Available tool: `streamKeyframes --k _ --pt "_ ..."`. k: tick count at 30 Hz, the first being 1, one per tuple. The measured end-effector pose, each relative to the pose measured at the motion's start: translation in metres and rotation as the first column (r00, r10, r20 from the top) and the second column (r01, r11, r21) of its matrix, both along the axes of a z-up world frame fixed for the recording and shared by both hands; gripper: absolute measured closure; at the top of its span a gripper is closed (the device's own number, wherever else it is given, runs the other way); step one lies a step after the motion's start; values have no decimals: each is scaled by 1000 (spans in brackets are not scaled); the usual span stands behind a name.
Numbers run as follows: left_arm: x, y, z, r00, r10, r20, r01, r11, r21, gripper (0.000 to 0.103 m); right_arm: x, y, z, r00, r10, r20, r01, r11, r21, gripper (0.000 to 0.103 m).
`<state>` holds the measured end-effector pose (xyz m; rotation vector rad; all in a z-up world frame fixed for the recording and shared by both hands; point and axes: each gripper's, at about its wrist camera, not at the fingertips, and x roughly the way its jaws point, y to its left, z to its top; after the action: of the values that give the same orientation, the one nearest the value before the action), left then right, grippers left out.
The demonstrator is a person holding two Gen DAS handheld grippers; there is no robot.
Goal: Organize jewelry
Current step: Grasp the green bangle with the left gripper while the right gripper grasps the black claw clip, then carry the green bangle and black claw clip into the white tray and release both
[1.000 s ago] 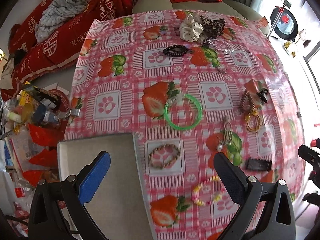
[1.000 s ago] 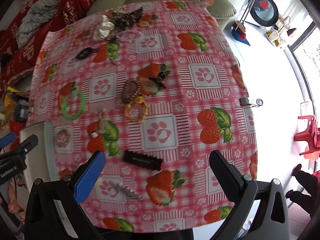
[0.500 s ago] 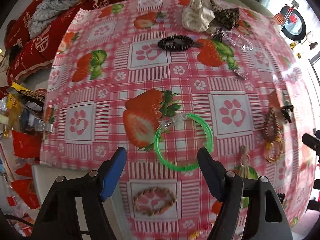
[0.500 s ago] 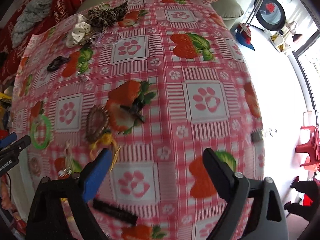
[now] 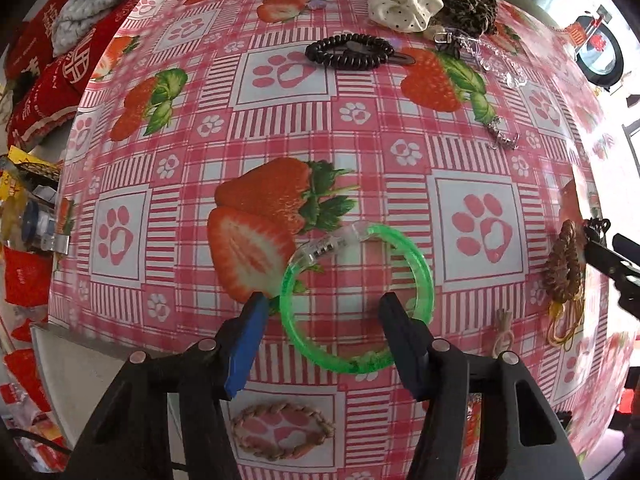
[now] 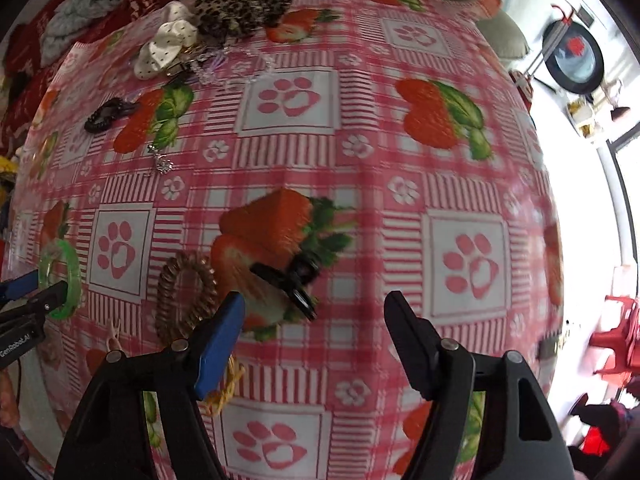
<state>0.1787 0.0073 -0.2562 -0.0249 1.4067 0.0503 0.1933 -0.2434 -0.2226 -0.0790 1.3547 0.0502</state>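
Bangle (image 5: 356,300), green, flat on bench (image 5: 400,184); left tongs (image 5: 324,316) open astride its rim; right tongs (image 6: 312,314) open, empty.

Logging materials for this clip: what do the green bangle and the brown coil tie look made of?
Green bangle: likely translucent glossy plastic; the cloth pattern shows through, and a clear segment joins it. Brown coil tie: probably shiny plastic spiral cord, judging by its ribbed, telephone-cord loops.
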Motion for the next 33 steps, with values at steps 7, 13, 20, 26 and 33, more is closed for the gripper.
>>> streamKeyframes --k 7,13,20,26,33 --pt "1 -11 3 999 -18 33 18 1000 -15 83 9 17 -6 999 38 18 -37 999 -35 58" --pt "0 -17 10 999 -11 53 14 999 -52 90 9 25 -2 998 51 41 -49 998 -45 78" --pt "-15 -20 35 996 -12 93 21 995 -98 90 -7 8 17 999 -2 42 0 999 40 78" --pt "-35 -6 62 990 23 142 -3 990 -140 90 -20 7 36 999 -5 41 2 997 77 78" --pt "-62 31 87 979 98 178 -69 985 -159 90 -37 34 59 998 30 52 -36 990 134 78"
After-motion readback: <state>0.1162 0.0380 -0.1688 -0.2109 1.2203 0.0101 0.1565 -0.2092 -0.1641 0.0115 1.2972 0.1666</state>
